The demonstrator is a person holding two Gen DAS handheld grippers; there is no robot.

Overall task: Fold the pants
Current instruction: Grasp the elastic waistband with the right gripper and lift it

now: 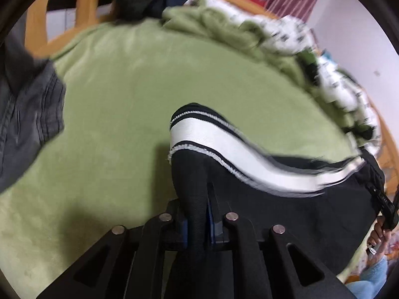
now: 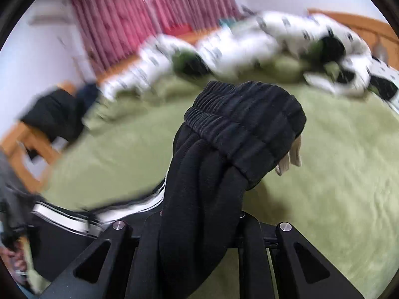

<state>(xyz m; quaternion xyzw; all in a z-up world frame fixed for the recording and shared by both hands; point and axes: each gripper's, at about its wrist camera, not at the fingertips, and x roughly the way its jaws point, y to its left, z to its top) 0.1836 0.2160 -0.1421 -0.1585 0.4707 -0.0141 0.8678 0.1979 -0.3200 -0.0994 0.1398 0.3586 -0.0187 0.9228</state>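
Observation:
Black track pants (image 1: 286, 204) with a white side stripe (image 1: 224, 149) hang stretched between my two grippers above a green bed (image 1: 124, 87). My left gripper (image 1: 199, 199) is shut on the leg-hem end, the cloth bunched between its jaws. My right gripper (image 2: 204, 199) is shut on the ribbed elastic waistband (image 2: 249, 124), which droops over and hides the fingertips; a pale drawstring hangs from it. The right gripper and the hand holding it show at the right edge of the left wrist view (image 1: 384, 214). The striped leg (image 2: 74, 214) runs off to the lower left in the right wrist view.
A grey garment (image 1: 30, 114) lies at the bed's left edge. A crumpled white patterned duvet (image 2: 249, 42) and green blanket (image 1: 212, 25) are heaped along the far side. A wooden bed frame (image 1: 84, 7), pink curtains (image 2: 129, 17) and dark clothes (image 2: 57, 114) stand beyond.

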